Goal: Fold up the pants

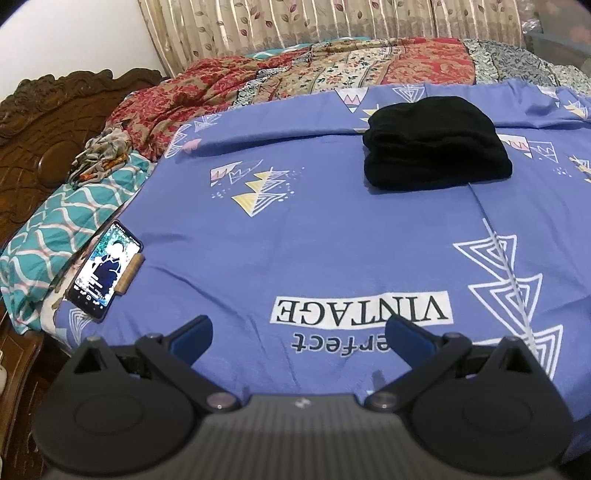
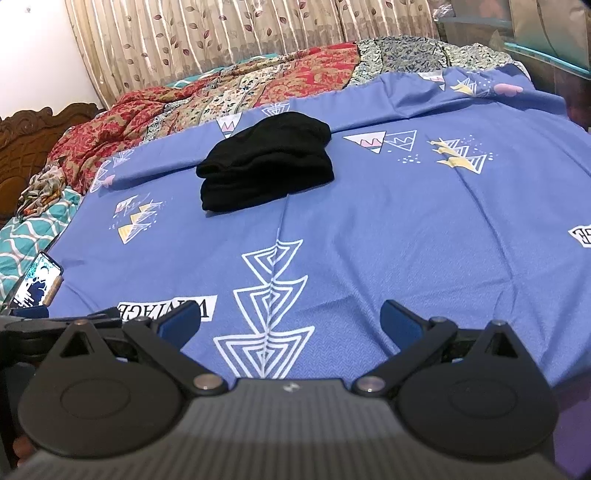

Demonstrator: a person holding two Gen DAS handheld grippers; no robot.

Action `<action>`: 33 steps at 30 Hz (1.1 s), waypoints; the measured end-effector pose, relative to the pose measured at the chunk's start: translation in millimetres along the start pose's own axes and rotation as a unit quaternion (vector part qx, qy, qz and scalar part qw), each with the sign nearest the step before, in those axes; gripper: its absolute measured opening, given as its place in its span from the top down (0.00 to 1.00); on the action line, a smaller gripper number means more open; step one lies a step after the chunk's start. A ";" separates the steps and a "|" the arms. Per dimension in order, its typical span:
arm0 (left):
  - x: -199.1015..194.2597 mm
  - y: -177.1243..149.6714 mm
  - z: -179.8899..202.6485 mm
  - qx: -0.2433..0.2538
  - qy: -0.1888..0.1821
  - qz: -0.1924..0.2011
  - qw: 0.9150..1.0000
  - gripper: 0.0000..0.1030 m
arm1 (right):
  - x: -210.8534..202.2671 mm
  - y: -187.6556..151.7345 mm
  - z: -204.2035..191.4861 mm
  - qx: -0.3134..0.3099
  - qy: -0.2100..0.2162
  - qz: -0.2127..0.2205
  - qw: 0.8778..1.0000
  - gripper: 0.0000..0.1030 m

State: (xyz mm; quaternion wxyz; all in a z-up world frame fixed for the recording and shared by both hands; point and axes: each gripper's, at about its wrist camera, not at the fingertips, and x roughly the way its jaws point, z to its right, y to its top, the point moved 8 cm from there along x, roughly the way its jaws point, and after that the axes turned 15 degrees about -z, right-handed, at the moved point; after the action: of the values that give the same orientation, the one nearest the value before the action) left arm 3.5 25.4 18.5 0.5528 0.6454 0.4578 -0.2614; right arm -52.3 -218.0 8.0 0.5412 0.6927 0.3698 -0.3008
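Note:
The black pants point(image 1: 436, 146) lie folded into a compact stack on the blue printed bedsheet point(image 1: 314, 229), far ahead of both grippers. In the right wrist view the same black pants point(image 2: 267, 162) sit left of centre on the bedsheet point(image 2: 424, 221). My left gripper point(image 1: 299, 332) is open above the near part of the sheet, by the "VINTAGE" print, holding nothing. My right gripper point(image 2: 291, 319) is also open and empty, over the white triangle pattern. Part of the left gripper shows at the left edge of the right wrist view.
A phone point(image 1: 105, 269) with a lit screen lies on the sheet's left edge, next to a teal patterned cloth point(image 1: 55, 229). A red floral quilt point(image 1: 295, 81) is bunched behind the pants. A carved wooden headboard point(image 1: 40, 125) stands left, curtains point(image 1: 295, 22) behind.

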 end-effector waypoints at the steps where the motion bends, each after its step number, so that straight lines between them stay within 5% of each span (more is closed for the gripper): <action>1: -0.5 0.3 -0.2 -0.001 0.000 0.000 1.000 0.00 | -0.7 0.2 0.0 0.000 0.000 0.001 1.000 0.00; 33: 34.5 -26.7 41.7 0.035 -0.086 -0.114 0.989 0.00 | 27.0 -10.2 19.2 0.034 0.003 -0.064 0.997 0.00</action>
State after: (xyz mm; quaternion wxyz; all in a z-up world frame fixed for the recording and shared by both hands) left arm 2.4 -4.7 -33.8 0.5336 0.5828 0.4698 -0.3937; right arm -46.5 -230.2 -23.9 0.4959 0.6862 0.4047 -0.3455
